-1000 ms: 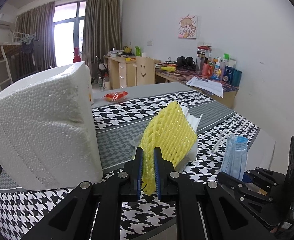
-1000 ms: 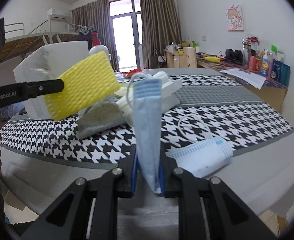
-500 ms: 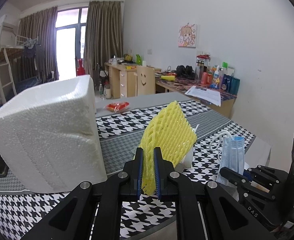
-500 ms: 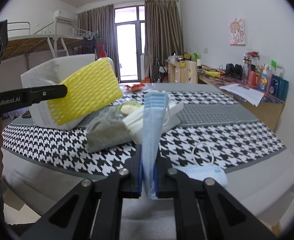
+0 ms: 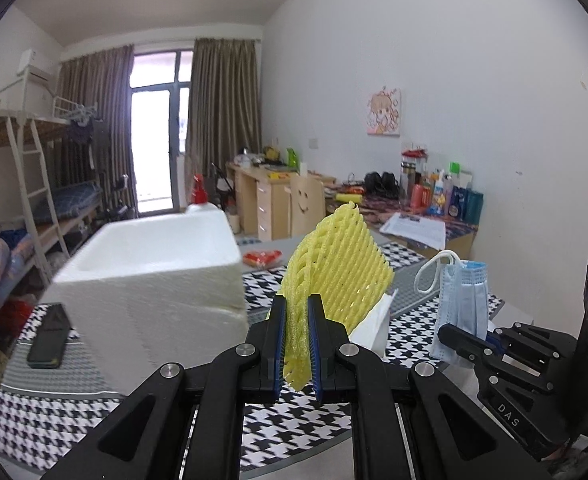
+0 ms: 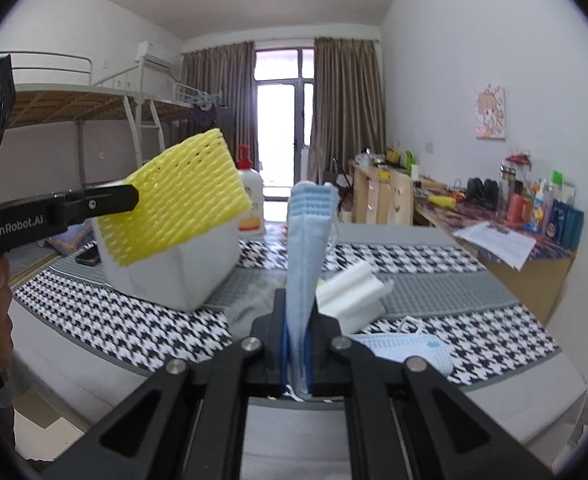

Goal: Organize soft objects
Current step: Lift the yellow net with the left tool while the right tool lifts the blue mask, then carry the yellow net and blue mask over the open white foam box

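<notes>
Left gripper [image 5: 297,343] clamped on yellow foam net [image 5: 335,270], right gripper [image 6: 297,354] jaws just closed onto blue face mask [image 6: 307,248]; both raised above desk [image 6: 425,288] beside white foam box [image 5: 150,276]

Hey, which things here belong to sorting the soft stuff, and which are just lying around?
Part of the job:
yellow foam net, in the left tongs
blue face mask, in the right tongs
second mask
white foam box
white foam pieces

Just lying about:
phone
red packet
</notes>
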`<control>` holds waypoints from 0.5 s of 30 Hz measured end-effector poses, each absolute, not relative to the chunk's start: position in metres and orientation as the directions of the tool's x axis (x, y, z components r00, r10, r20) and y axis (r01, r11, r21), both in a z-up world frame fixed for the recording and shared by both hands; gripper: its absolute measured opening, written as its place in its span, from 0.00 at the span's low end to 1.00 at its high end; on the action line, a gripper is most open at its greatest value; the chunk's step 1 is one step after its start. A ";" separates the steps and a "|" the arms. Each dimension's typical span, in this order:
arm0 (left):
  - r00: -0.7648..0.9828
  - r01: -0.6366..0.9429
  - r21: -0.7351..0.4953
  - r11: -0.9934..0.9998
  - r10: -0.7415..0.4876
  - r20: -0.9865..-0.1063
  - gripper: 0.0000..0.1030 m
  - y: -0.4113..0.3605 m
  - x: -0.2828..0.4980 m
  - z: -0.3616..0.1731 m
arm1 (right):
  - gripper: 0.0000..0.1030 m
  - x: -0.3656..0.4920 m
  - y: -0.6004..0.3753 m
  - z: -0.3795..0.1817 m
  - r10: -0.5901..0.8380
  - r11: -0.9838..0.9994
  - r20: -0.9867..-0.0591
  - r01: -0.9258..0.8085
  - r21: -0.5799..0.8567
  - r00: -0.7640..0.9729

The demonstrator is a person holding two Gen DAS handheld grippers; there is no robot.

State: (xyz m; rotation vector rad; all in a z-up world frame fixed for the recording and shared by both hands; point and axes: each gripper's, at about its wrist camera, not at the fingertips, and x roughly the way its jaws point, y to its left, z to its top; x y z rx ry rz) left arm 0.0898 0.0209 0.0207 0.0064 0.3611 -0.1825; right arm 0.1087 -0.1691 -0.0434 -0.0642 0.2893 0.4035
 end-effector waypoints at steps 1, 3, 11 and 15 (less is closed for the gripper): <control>0.924 0.168 -0.025 0.985 -0.166 -0.345 0.11 0.024 0.085 0.023 | 0.09 0.106 -0.166 -0.040 0.390 0.913 -0.280 -0.407 -0.004 0.877; 0.930 0.145 -0.026 0.989 -0.145 -0.338 0.11 0.031 0.076 0.026 | 0.09 0.104 -0.161 -0.037 0.409 0.905 -0.273 -0.424 0.001 0.871; 0.947 0.035 -0.023 0.999 -0.041 -0.319 0.11 0.061 0.047 0.030 | 0.09 0.092 -0.129 -0.030 0.505 0.854 -0.251 -0.521 0.002 0.826; 0.949 -0.029 -0.029 0.999 0.018 -0.316 0.11 0.079 0.035 0.029 | 0.09 0.086 -0.110 -0.026 0.554 0.820 -0.242 -0.573 -0.010 0.797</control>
